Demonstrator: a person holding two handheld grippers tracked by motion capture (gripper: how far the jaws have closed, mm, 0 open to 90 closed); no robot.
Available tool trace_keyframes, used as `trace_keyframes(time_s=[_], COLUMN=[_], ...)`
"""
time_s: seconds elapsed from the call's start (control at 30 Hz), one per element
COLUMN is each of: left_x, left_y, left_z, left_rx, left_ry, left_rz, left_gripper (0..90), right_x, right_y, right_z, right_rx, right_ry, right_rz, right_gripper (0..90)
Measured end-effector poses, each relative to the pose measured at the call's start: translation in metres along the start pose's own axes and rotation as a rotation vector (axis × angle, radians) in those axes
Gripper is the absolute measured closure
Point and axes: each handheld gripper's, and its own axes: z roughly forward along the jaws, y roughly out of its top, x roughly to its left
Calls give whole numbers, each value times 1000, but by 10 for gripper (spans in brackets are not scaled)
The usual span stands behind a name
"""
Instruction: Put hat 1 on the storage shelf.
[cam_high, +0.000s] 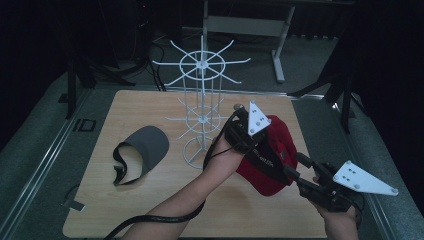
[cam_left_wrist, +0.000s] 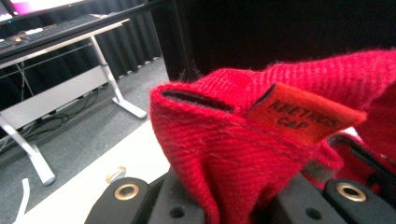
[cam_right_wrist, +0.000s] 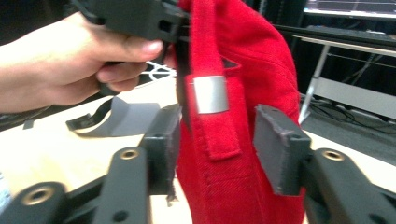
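A red cap (cam_high: 272, 167) hangs above the right part of the wooden table (cam_high: 125, 200). My left gripper (cam_high: 252, 142) is shut on its upper rim, where red fabric (cam_left_wrist: 261, 140) with an orange label bunches between the jaws. In the right gripper view, a hand (cam_right_wrist: 60, 60) holds that left gripper (cam_right_wrist: 140, 18) at the cap's top. My right gripper (cam_high: 295, 167) stands open around the cap's back strap (cam_right_wrist: 210, 135), just below its metal buckle (cam_right_wrist: 210, 93). The right pad (cam_right_wrist: 280, 149) is clear of the cloth.
A grey visor (cam_high: 145, 147) lies on the table's left half. A white wire display rack (cam_high: 202, 115) with hooks stands at the table's middle back, close to the left hand. Desk legs and dark floor lie beyond the far edge.
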Motion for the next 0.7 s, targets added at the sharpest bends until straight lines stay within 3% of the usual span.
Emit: trace_keyframes(time_s=[0.17, 0.27, 0.37, 0.4, 0.47, 0.57, 0.67, 0.7], left_x=[1, 4, 6, 6, 9, 13, 13, 13], left_y=[0, -2, -5, -6, -8, -14, -18, -19], left_z=[-4, -9, -13, -14, -14, -15, -16, -16], left_rx=[-29, -76, -106, -100, -105, -135, -145, -139], left_ry=[-37, -104, -157, -147, -191, -251, -293, -286], left_rz=[38, 55, 98, 105, 88, 99, 113, 117], left_gripper=[900, 900, 900, 900, 900, 900, 900, 900], right_x=[-3, -9, -15, -17, -17, -13, -11, -10], right_y=[2, 4, 5, 5, 5, 7, 8, 9], right_z=[-8, -15, -16, -16, -13, -6, 0, 3], right_rx=[-15, -35, -26, -24, -10, 1, 10, 17], right_ry=[8, 1, -26, -21, -12, 17, 31, 35], right_rz=[0, 13, 10, 11, -4, -32, -59, -69], right_gripper=[470, 470, 483, 484, 483, 485, 501, 505])
